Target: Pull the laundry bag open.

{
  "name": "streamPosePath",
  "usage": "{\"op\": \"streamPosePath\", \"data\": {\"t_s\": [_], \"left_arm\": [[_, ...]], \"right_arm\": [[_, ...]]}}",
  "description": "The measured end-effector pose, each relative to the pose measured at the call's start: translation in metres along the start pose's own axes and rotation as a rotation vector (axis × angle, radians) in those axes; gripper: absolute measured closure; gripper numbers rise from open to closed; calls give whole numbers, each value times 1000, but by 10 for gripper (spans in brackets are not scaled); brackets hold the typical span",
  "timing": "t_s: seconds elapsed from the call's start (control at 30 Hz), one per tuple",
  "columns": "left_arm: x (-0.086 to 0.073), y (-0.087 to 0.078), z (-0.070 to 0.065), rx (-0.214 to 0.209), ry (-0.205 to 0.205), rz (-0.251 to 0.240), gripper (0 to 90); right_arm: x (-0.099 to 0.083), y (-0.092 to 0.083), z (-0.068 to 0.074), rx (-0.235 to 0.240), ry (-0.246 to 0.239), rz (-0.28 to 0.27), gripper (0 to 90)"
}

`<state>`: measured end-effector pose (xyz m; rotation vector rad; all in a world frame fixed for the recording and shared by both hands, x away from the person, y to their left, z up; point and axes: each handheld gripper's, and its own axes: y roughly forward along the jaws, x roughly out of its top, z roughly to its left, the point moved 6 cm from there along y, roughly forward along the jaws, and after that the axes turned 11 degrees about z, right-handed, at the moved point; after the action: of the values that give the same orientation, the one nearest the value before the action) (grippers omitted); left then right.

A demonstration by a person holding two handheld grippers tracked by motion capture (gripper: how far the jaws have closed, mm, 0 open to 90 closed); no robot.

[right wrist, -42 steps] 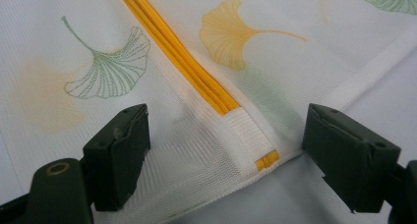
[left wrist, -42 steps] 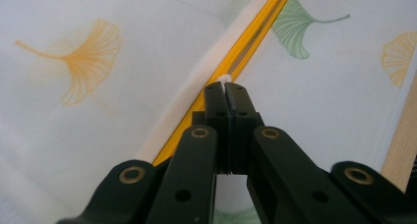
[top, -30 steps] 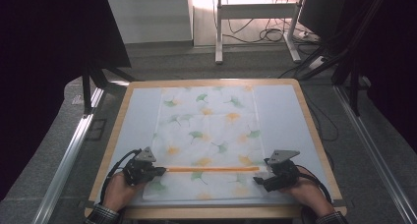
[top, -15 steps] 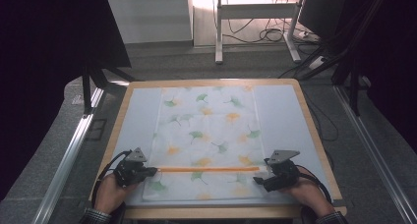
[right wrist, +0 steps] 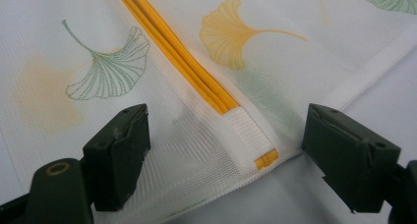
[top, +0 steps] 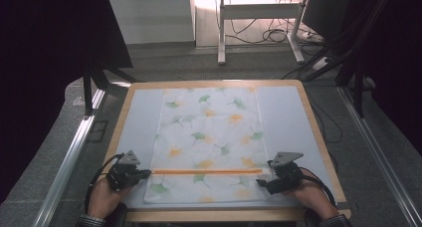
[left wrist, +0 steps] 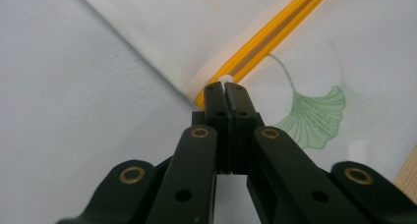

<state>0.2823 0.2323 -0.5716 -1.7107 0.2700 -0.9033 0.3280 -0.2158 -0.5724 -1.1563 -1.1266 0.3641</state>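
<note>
Nearest the person's edge of the surface (top: 139,112), two hands hold a claw each at either end of an orange zipper (top: 204,171) that runs across a white mesh bag (top: 209,137) printed with green and orange ginkgo leaves. At the zipper's left end the left claw (top: 147,173) is clenched: in the left gripper view its two black jaws press together with a small white zipper pull (left wrist: 226,79) pinched at their tips, right where the orange band meets the bag's white hemmed edge. Just past those tips the zipper stretches away across the fabric, and a green leaf (left wrist: 314,116) lies beside the jaws. At the zipper's far right end the right claw (top: 260,182) is released, its jaws spread wide and holding nothing. In the right gripper view the jaws of the right claw stand well apart on either side of the bag's corner, with the white fabric tab (right wrist: 248,130) that ends the zipper lying between them, touched by neither pad. Beyond both claws the bag lies flat and lengthwise down the middle of the pale blue mat, reaching almost to the surface's far wooden rim (top: 214,82). Farther off, past that rim, are grey floor, metal desk legs (top: 220,28) and loose cables (top: 278,35).
</note>
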Motion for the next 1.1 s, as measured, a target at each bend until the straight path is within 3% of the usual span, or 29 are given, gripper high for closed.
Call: {"op": "streamPosePath", "data": {"t_s": [0.3, 0.6, 0.77, 0.8, 0.83, 0.87, 0.9, 1.1], "left_arm": [[-6, -1, 6, -3, -25, 2, 900], [-7, 3, 7, -2, -22, 15, 900], [-4, 2, 7, 1, -12, -23, 880], [-3, 1, 7, 9, -11, -32, 867], [-3, 1, 7, 10, -11, -42, 796], [-2, 1, 7, 8, -12, -51, 796], [-2, 1, 6, -8, -21, -62, 735], [2, 0, 6, -12, -35, -99, 544]], "right_arm": [[0, 0, 0, -1, 2, -1, 180], [0, 0, 0, 0, 2, 0, 180], [0, 0, 0, -3, 0, 2, 174], [1, 0, 0, -6, 2, 4, 173], [2, 0, 0, -13, 8, 24, 172], [2, 0, 0, -13, 8, 24, 172], [3, 0, 1, -16, 12, 40, 165], [5, -2, 1, -40, -1, 48, 110]]}}
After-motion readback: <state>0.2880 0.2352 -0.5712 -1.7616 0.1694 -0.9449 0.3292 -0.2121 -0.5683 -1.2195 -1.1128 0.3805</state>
